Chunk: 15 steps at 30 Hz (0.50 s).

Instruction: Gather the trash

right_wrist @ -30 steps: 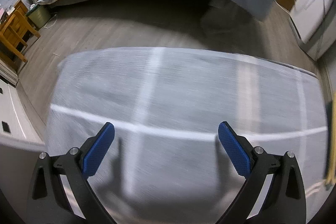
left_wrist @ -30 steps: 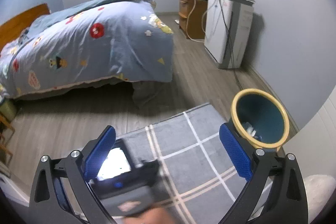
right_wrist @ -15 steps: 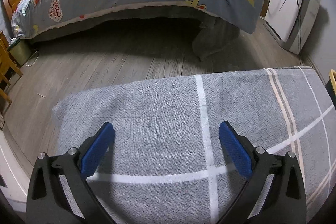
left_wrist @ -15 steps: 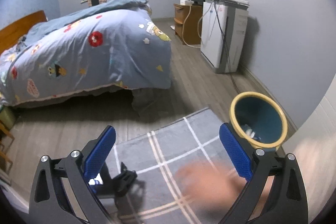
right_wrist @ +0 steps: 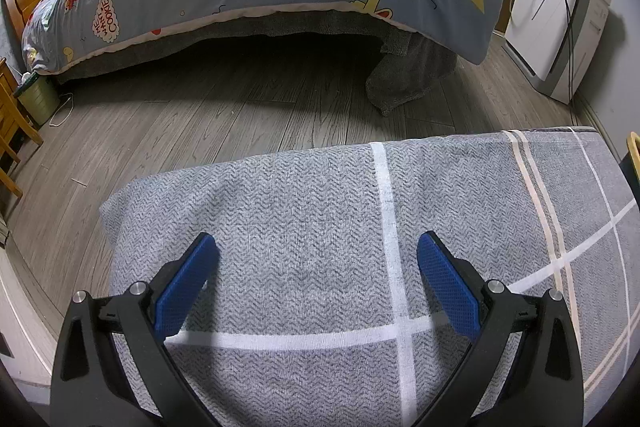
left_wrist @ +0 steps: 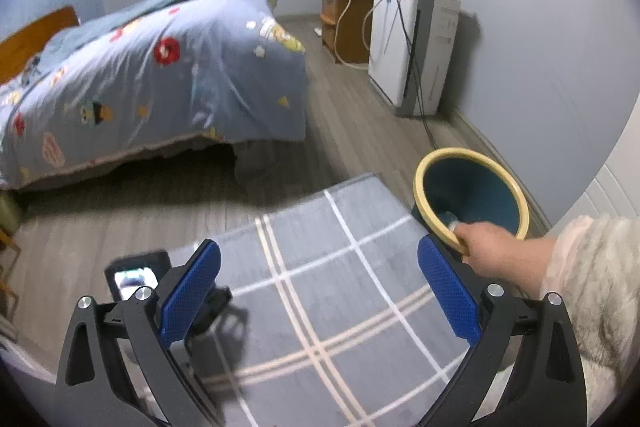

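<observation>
A waste bin (left_wrist: 472,187) with a yellow rim and teal inside stands on the floor at the rug's far right corner. A person's bare hand (left_wrist: 490,251) in a fluffy pale sleeve (left_wrist: 592,287) reaches over its near rim. A small pale scrap (left_wrist: 450,217) shows by the fingertips, too blurred to identify. My left gripper (left_wrist: 318,291) hangs open above the grey plaid rug (left_wrist: 320,227), holding nothing. My right gripper (right_wrist: 318,279) is open and low over the rug (right_wrist: 300,207), with nothing between its pads. The bin's rim (right_wrist: 634,147) shows at that view's right edge.
A black hand-held device with a lit screen (left_wrist: 134,277) lies on the rug's left edge. A bed with a blue cartoon duvet (left_wrist: 160,67) fills the left. A white appliance with cables (left_wrist: 412,39) stands by the right wall, and wood flooring (right_wrist: 200,115) runs between rug and bed.
The right wrist view has gone from a blurred sweep to lying still on the rug. The bare hand moved from the rug's middle up to the bin's rim.
</observation>
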Motion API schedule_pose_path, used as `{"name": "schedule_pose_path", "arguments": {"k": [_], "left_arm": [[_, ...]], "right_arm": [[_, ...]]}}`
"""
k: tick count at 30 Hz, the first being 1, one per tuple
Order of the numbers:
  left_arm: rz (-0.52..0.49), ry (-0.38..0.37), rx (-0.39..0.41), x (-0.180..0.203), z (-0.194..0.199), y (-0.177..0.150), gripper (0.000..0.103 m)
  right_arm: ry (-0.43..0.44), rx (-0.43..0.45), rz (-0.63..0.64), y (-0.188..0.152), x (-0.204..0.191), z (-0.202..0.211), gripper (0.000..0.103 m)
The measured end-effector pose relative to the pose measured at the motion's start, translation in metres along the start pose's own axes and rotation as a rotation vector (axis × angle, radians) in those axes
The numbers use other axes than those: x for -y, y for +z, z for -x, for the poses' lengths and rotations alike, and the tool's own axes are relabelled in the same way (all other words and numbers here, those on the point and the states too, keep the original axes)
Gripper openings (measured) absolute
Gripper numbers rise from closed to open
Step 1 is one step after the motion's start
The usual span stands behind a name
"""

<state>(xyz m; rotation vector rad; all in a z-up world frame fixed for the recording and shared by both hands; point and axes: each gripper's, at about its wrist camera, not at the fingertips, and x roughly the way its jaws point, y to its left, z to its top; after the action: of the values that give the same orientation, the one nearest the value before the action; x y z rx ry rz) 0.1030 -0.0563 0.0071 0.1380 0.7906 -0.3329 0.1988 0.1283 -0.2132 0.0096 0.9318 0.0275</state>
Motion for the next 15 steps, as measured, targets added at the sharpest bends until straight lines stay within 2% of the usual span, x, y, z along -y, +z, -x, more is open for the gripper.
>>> {"name": "schedule_pose_path", "arguments": {"k": [5,12,15], "left_arm": [[-0.008,0.052,0.000,-0.002,-0.003,-0.002,0.098],[0.017,0.046,0.014,-0.008,-0.003,0.008,0.098],[0.048,0.071,0.017,-0.019,-0.005,0.014,0.098]], "right_arm": [[-0.001,-0.001,0.000,0.000,-0.001,-0.001,0.099],[0.002,-0.002,-0.001,0.001,0.001,0.000,0.099],[0.002,-0.002,-0.002,0.002,0.005,0.003,0.099]]}}
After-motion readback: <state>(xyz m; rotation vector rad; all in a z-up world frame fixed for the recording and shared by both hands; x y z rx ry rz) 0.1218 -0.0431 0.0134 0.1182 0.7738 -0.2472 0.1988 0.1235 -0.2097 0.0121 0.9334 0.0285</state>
